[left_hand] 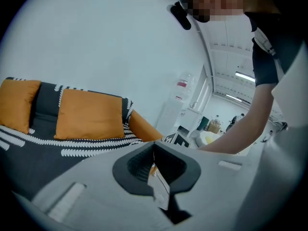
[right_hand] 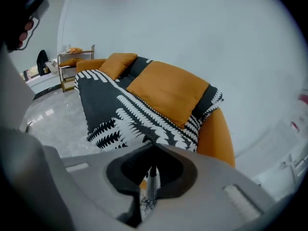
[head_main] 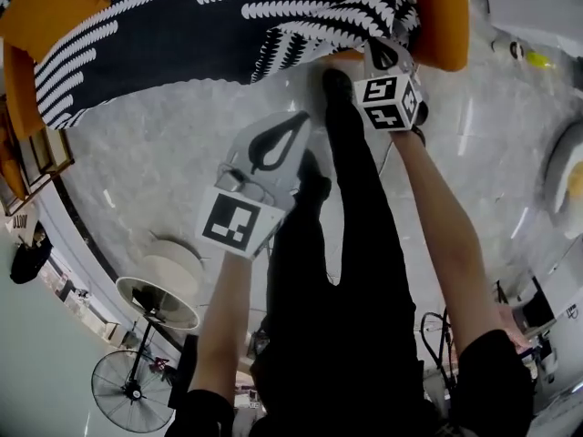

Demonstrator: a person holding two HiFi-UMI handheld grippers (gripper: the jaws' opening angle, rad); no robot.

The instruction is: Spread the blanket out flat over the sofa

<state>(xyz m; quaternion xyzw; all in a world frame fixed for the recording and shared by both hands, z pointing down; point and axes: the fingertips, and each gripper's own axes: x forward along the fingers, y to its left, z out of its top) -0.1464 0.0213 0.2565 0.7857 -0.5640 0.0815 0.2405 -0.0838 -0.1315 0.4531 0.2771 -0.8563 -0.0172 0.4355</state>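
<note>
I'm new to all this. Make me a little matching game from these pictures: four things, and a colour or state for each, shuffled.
Things:
1 cushions
2 blanket
3 right gripper
4 fan

Descriptions:
A shut on the blanket
B plain orange
C standing on the floor
D black with a white pattern

Pairs: 1-B, 2-D, 3-A, 4-C

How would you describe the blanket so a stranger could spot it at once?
Find the orange sofa against the pale wall. Draped over its seat and front edge lies the blanket; unlike the plain orange cushions leaning on it, it is black with rows of white leaf-like marks.
</note>
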